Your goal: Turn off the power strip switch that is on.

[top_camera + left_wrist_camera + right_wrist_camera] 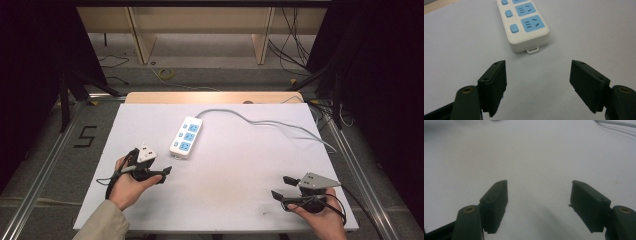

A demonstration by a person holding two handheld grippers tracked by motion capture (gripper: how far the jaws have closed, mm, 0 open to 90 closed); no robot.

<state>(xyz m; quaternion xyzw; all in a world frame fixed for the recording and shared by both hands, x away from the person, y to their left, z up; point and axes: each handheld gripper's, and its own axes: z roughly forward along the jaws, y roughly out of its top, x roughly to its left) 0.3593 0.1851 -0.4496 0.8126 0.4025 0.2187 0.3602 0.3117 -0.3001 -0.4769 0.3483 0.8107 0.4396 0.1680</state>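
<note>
Reaching toward the power strip (pixel 186 137) with your left claw (pixel 165 174), you are in the approach step: nothing is gripped yet. The strip lies flat near the middle of the white counter (pixel 225 190), its long side running away from you and slightly to the right, with its grey cord (pixel 260 121) trailing off from the far end toward the right edge. In the left gripper view the strip's near end (pixel 524 27) sits just ahead of the claw, a little left of centre, with its small hanging tab pointing at you, and the two black pads stand wide apart with only bare counter between them.

Your right claw (pixel 281 187) rests low near the front right corner of the counter, well apart from the strip. Its jaws are also spread wide and empty, as the right gripper view shows, with plain counter ahead and a bit of cord at the top right corner.

By my reading, the next move is to carry the left claw forward until the strip's near end lies between the pads, centred, then close. The strip looks nearly as broad as the gap, so line it up squarely; a skewed entry could nudge it across the smooth surface. The right claw could steady the body or the cord if it slides.
</note>
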